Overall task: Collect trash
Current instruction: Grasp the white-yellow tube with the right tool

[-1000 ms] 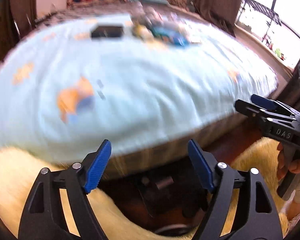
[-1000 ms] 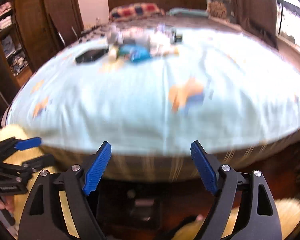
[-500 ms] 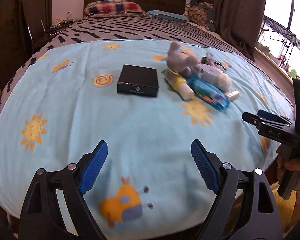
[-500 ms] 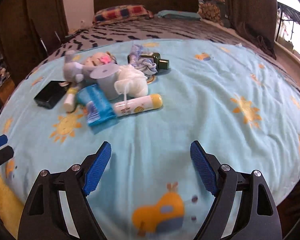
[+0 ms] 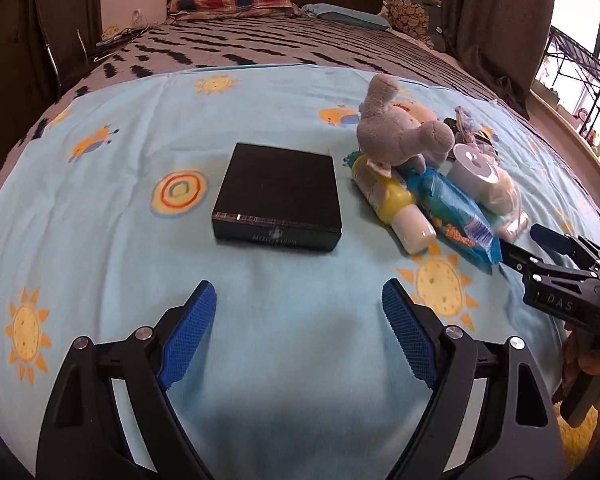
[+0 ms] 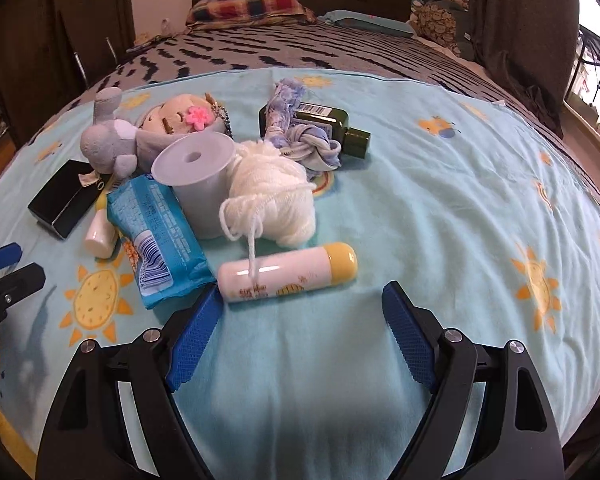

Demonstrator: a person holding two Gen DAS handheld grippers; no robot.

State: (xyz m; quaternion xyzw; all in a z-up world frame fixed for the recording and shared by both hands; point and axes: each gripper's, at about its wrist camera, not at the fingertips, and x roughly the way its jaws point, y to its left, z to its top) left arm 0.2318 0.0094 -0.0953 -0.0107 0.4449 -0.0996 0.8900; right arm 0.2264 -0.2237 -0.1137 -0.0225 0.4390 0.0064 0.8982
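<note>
A pile of items lies on a light blue sun-print sheet (image 6: 440,208). It holds a blue wet-wipe packet (image 6: 156,236), a white tube with a yellow cap (image 6: 288,272), a white yarn ball (image 6: 276,204), a white spool (image 6: 196,176), a dark green bottle (image 6: 332,128), a blue-white rag (image 6: 292,120), a grey plush elephant (image 5: 400,136) and a black box (image 5: 278,196). My left gripper (image 5: 300,320) is open and empty, just short of the black box. My right gripper (image 6: 300,320) is open and empty, just short of the white tube; its left pad (image 6: 192,336) is near the wipe packet.
The bed runs back to a dark-striped blanket (image 6: 300,48), a plaid pillow (image 6: 248,8) and a dark headboard. Brown curtains (image 6: 520,20) hang at the right. A dark wardrobe (image 5: 28,40) stands at the left. The right gripper shows at the right edge of the left view (image 5: 556,256).
Both grippers have risen from below the bed's foot edge and moved forward over the sheet toward the pile. Both stayed open.
</note>
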